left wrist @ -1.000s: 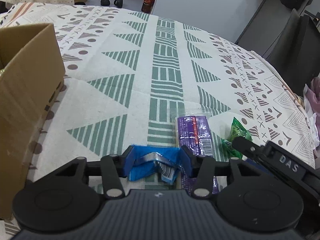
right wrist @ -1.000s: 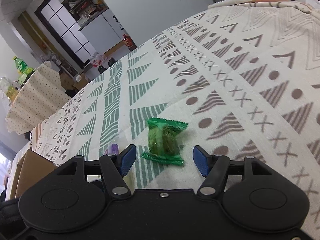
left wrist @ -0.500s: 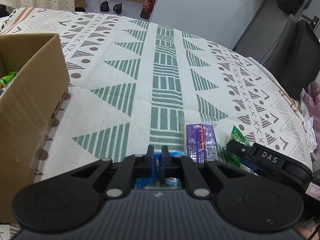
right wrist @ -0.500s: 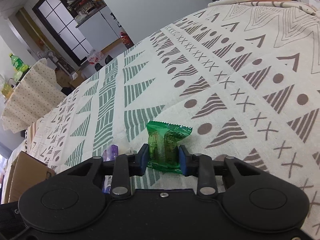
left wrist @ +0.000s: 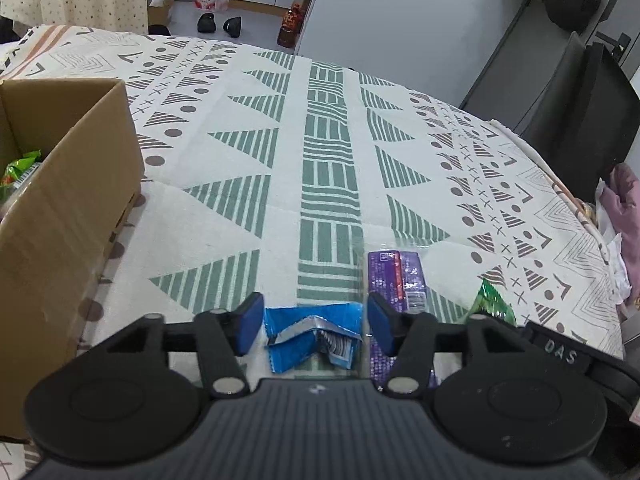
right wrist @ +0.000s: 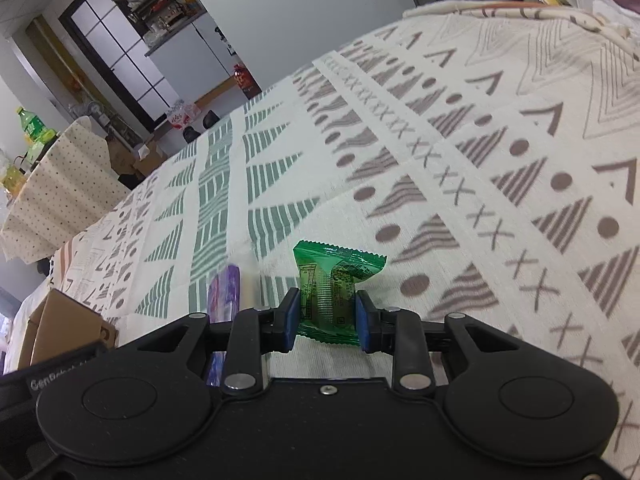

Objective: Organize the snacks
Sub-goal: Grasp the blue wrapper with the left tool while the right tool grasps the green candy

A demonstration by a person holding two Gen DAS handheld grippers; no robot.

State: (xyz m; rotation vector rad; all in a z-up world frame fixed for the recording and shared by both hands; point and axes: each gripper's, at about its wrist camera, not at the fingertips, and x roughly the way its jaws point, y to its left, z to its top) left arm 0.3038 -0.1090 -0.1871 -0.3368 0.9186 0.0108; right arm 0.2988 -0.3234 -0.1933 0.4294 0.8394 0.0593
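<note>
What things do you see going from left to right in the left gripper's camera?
Cardboard box → blue snack packet between the open left gripper fingers → purple snack packet → green snack packet.

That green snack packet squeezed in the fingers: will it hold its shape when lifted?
Probably not rigidly. The green snack packet looks like thin crinkly film, pinched narrower between the right gripper fingers. It seems light, and its glossy wrapper may be slippery.
</note>
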